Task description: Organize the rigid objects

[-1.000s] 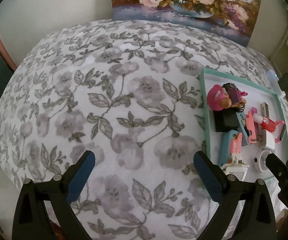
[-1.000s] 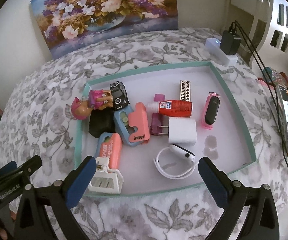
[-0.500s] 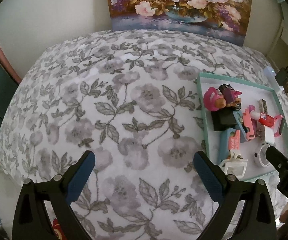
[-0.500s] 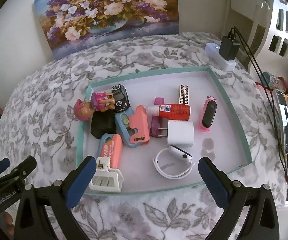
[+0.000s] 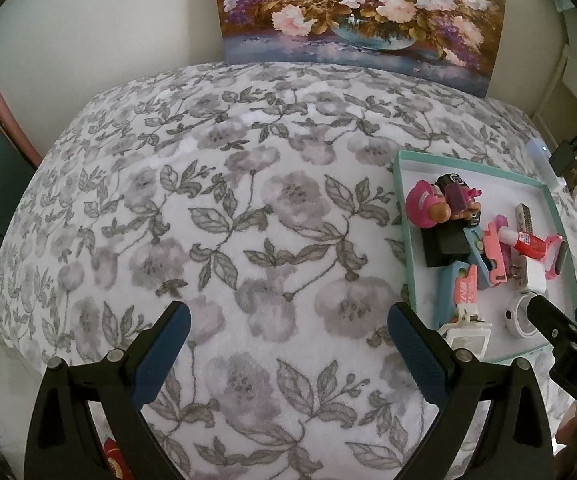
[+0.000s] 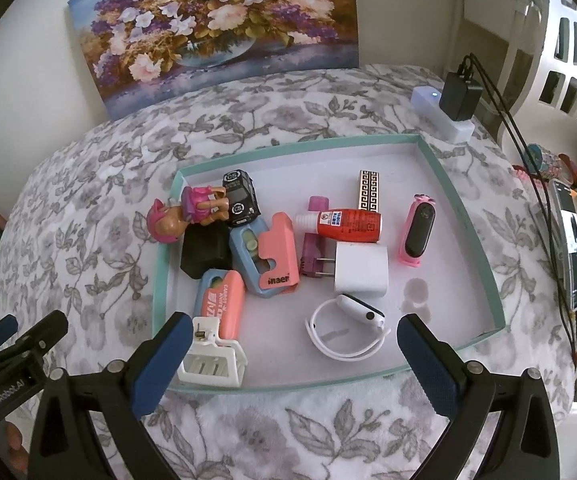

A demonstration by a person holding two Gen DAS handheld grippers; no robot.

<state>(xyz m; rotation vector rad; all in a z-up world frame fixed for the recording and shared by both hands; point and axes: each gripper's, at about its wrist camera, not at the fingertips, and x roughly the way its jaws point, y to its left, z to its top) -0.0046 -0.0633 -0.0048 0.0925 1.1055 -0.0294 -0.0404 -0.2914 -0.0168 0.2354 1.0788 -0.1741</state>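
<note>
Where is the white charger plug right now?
In the right wrist view, the white charger plug lies mid-tray, just below the red bottle and above the white watch band.

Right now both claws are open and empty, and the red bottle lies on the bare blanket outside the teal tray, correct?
Not quite. The red bottle lies inside the teal tray, among the other items, as the right wrist view shows. The left claw and right claw are open and empty.
</note>
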